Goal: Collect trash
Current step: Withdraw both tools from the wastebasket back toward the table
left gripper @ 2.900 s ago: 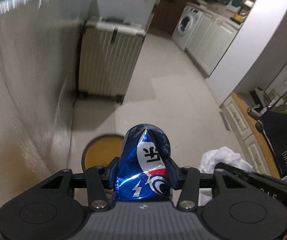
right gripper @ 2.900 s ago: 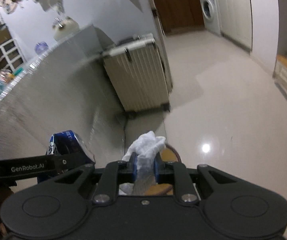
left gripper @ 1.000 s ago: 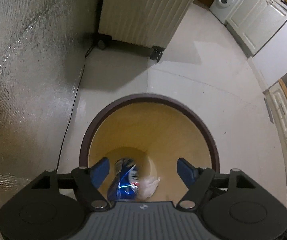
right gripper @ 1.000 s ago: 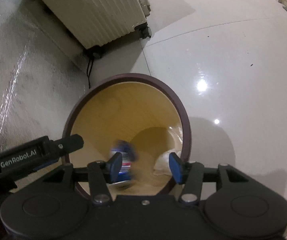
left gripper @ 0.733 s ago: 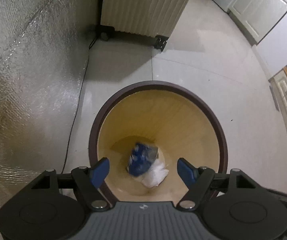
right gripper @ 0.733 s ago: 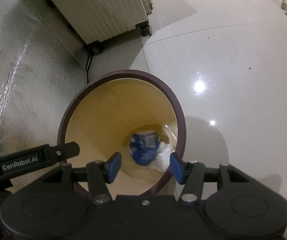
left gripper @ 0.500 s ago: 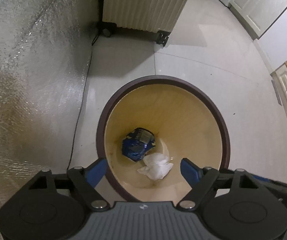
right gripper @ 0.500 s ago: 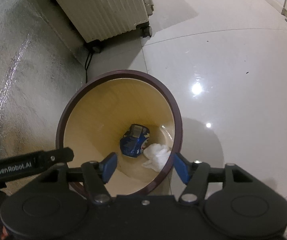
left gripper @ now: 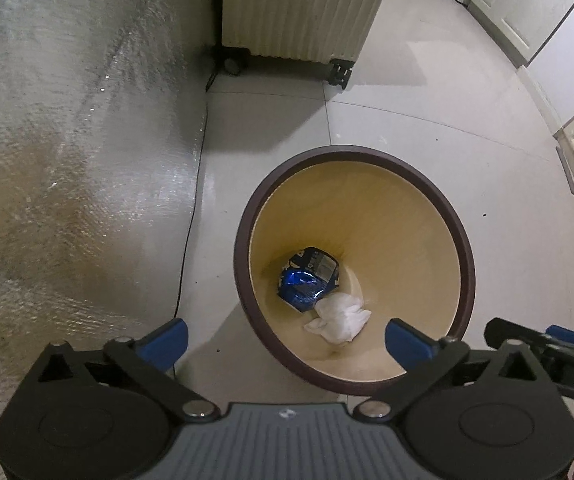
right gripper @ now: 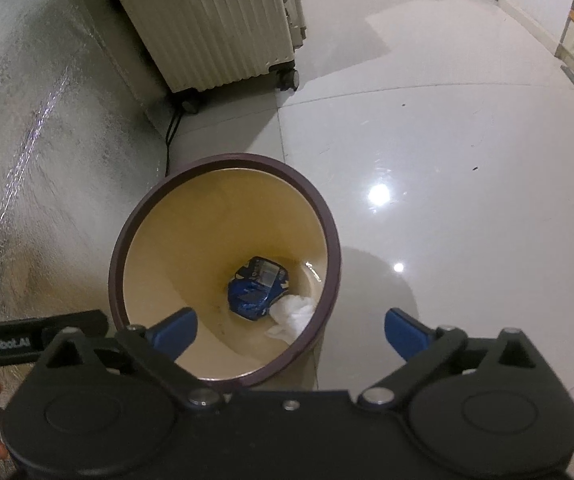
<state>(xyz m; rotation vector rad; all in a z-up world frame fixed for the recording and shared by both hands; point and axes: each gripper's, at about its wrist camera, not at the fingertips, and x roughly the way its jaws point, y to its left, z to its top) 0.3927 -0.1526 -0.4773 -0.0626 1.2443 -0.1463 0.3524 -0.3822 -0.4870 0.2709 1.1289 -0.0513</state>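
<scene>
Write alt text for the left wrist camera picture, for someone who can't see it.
Looking down into a round bin on a tiled floor: a crushed blue can and a crumpled white tissue lie at its bottom. The left gripper hangs above, jaws wide open and empty.

crushed can (right gripper: 258, 288), tissue (right gripper: 293, 316), inside bin (right gripper: 223, 162)

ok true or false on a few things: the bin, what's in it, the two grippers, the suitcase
1. The crushed blue can lies at the bottom of the round brown-rimmed bin. True.
2. The crumpled white tissue lies on the floor outside the bin. False: it is inside, touching the can.
3. The left gripper grips the can. False: its jaws have just opened wide and hold nothing.
4. The right gripper is open and empty. True.
5. The ribbed cream suitcase stands beyond the bin. True.
</scene>
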